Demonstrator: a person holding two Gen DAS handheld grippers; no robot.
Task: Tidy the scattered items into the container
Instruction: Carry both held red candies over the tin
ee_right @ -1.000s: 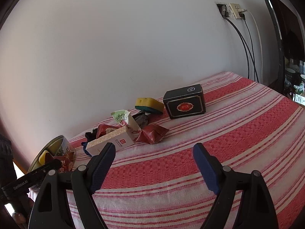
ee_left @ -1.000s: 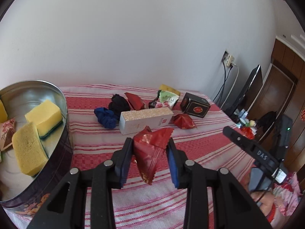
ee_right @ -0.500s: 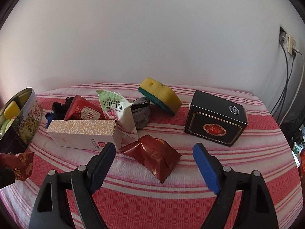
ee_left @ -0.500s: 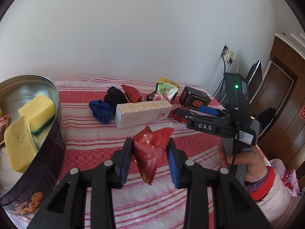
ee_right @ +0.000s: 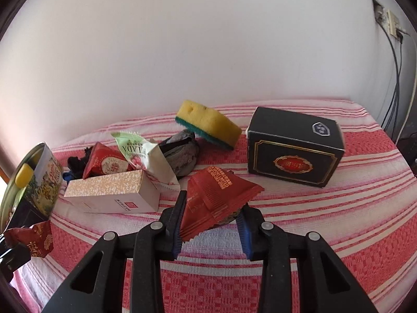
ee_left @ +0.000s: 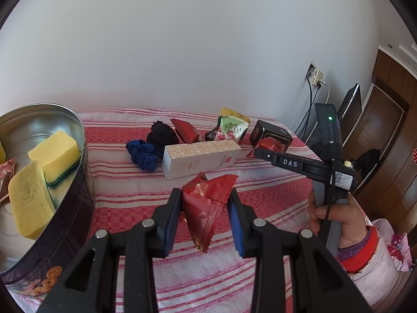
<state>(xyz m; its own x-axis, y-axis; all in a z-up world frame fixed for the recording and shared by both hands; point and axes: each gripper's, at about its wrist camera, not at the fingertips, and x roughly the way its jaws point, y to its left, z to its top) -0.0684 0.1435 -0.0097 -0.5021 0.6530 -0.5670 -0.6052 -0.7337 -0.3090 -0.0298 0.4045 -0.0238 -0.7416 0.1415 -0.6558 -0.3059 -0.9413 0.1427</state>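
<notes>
Closing around a red packet (ee_right: 219,206), my right gripper (ee_right: 212,225) is now pinching it after moving in. My left gripper (ee_left: 206,216) is gripping another red packet (ee_left: 206,203) near the tin (ee_left: 78,182).

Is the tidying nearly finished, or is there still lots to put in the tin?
About halfway. Two yellow sponges already lie in the cookie tin. The left claw grips a red snack packet; the right claw has just been closing on another red packet. Still out on the striped cloth: a third sponge, black box, long patterned box, green packet and more.
</notes>
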